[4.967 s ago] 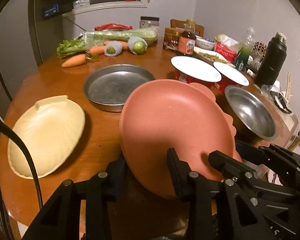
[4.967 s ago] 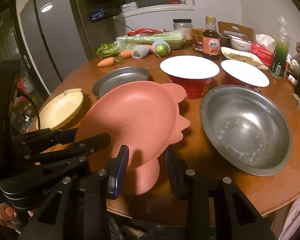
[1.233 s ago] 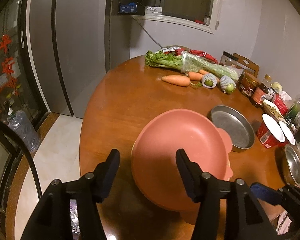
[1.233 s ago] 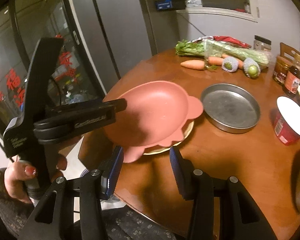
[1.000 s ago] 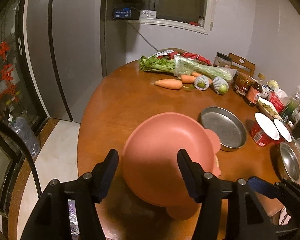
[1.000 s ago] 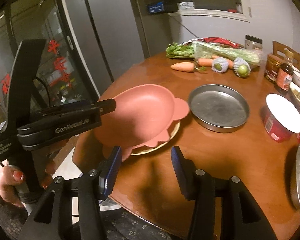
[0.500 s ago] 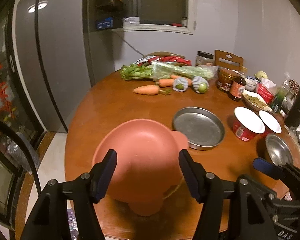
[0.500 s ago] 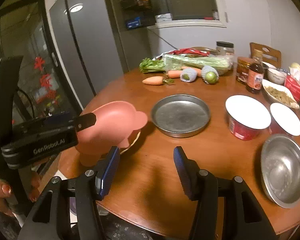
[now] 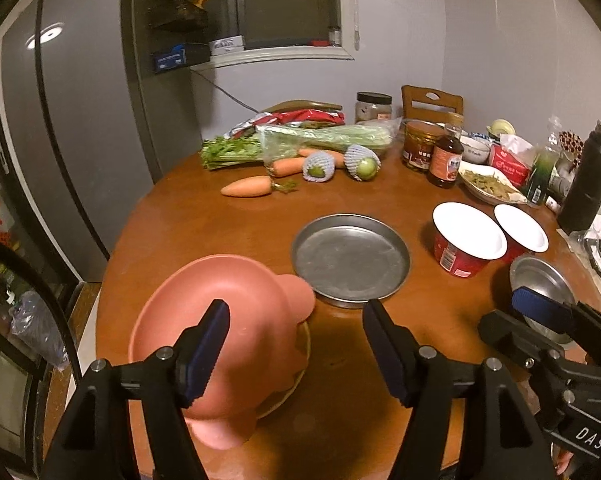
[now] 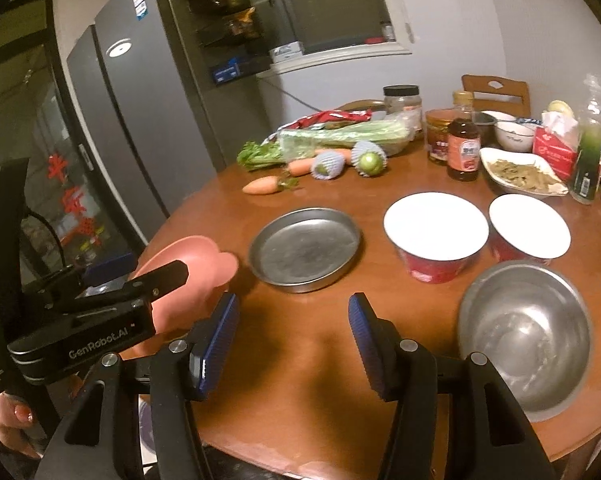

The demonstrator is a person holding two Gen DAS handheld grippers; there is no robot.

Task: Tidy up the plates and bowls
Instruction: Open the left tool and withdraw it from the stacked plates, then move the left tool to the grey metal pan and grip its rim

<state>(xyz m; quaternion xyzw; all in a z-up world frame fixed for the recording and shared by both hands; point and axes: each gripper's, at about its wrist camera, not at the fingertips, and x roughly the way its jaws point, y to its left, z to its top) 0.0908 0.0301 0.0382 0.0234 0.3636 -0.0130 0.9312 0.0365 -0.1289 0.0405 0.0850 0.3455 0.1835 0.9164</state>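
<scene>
The pink plate (image 9: pixel 220 312) sat stacked on a yellow plate (image 9: pixel 300 364) at the table's near left; the metal pan (image 9: pixel 350 258) and steel bowl (image 10: pixel 524 332) held nothing. The left gripper (image 9: pixel 296 348) and right gripper (image 10: pixel 292 344), jaws just widened, gripped nothing.

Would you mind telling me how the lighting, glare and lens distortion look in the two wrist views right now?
Left wrist view: dim warm light, black fisheye corners, fridge edges bowed, a ceiling-lamp reflection on its door, soft shadow under the pink plate. Right wrist view: same vignette and curvature, glare inside the steel bowl, slight softness overall.
</scene>
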